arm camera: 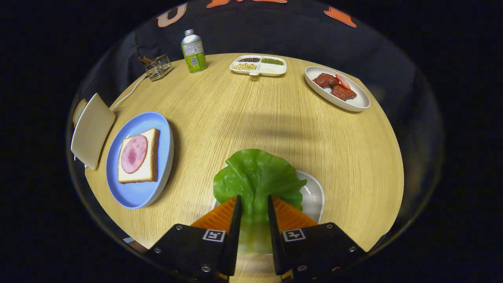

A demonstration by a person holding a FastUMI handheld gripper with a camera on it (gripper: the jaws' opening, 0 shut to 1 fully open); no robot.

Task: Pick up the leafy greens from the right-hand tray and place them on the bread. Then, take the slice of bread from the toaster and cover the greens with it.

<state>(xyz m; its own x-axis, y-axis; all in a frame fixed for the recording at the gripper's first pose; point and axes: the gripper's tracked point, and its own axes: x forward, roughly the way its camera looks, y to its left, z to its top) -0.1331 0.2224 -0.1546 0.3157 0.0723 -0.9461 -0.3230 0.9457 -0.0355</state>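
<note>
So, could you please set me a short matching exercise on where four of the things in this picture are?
Things:
1. lettuce
2. bread
3. meat
4. bottle

Places:
A. on the blue plate, under a ham slice
B. between the gripper fingers
C. standing beside the wire rack
D. on the oval white tray

Pairs: 1-B, 2-A, 3-D, 4-C

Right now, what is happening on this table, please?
A hand-held gripper has its two fingers closed on a green lettuce leaf, over a white tray near the table edge. Beyond and to the left, a blue plate holds a bread slice topped with a round of ham. The leaf is not yet on the bread. The toaster stands beside the plate.
</note>
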